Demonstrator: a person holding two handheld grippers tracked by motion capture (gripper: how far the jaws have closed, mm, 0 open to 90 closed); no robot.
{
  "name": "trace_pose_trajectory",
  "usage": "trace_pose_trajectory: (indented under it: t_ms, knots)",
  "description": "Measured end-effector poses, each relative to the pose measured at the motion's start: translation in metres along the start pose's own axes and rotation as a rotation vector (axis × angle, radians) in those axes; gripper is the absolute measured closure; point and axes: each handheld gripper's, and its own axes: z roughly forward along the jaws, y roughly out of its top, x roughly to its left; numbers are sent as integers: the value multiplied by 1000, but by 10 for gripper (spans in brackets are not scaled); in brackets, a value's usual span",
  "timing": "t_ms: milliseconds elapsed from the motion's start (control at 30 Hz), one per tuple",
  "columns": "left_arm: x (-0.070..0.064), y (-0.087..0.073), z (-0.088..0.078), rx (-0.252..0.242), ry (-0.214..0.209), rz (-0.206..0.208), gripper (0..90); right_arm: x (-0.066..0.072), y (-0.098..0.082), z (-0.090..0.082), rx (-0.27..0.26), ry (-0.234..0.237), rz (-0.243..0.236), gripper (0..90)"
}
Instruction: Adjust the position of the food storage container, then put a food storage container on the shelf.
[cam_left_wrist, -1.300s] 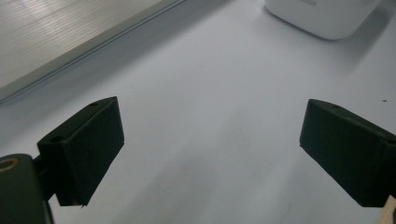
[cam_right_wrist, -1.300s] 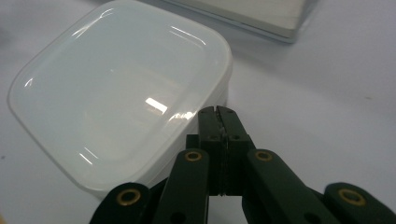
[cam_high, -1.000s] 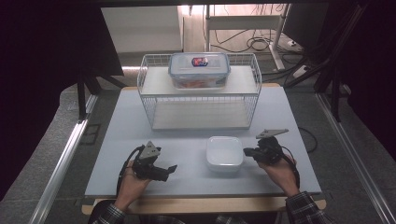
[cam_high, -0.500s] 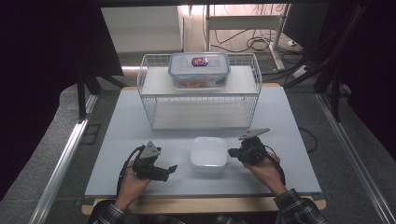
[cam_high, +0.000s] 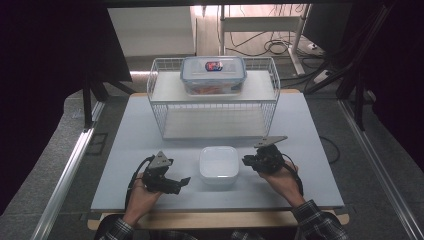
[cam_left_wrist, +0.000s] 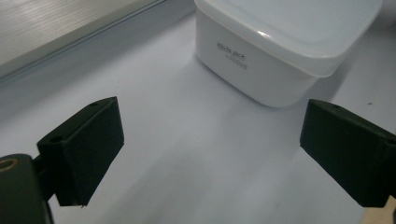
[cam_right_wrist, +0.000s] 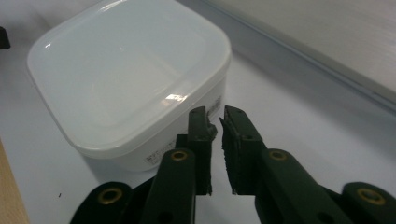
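Note:
A white lidded plastic tub (cam_high: 219, 165) sits on the pale table near its front edge, between my two grippers. My left gripper (cam_high: 177, 184) rests on the table to the tub's left. In the left gripper view its jaws (cam_left_wrist: 212, 135) stand wide open, pointing at the tub (cam_left_wrist: 280, 46) with bare table between them. My right gripper (cam_high: 247, 161) is at the tub's right side. In the right gripper view its tips (cam_right_wrist: 215, 116) are up against the tub's wall (cam_right_wrist: 126, 79). Its jaws have just been opening and show a narrow gap with nothing in it.
A white wire rack (cam_high: 215, 107) stands at the back middle of the table. On its top shelf is a clear box with a blue-rimmed lid (cam_high: 213, 75). The table's wooden front edge (cam_high: 215, 218) runs just behind my hands. Cables lie on the floor beyond the table.
My right gripper moved left and the white tub slid left with it, toward the table's middle. The left gripper stayed put.

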Motion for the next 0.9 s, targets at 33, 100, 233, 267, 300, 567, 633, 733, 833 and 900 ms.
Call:
trace_pose_trajectory:
  t_ms: [33,100,233,267,300,567,633,733,833,900]
  knots:
    - [0,0,0,0,-1,-1,60,0,-1,-3,-14,-2,0,744]
    - [0,0,0,4,0,0,60,0,-1,-7,-33,-8,-4,665]
    - [-1,0,1,15,13,17,60,2,-3,-13,-60,-21,-14,429]
    - [-1,-1,1,16,13,19,60,2,-4,-13,-61,-22,-16,376]
    - [-1,-1,2,17,14,20,60,2,-4,-13,-64,-26,-23,330]
    - [0,-2,2,14,13,14,54,4,-11,-12,-94,16,-26,123]
    - [0,-2,3,15,11,11,53,4,-13,-11,-88,21,-26,105]
    - [0,-2,3,15,11,8,52,5,-15,-8,-82,25,-21,74]
    - [0,-1,3,13,11,6,51,5,-15,-7,-79,23,-29,49]
    - [0,-1,3,11,10,5,51,5,-14,-7,-85,26,-30,36]
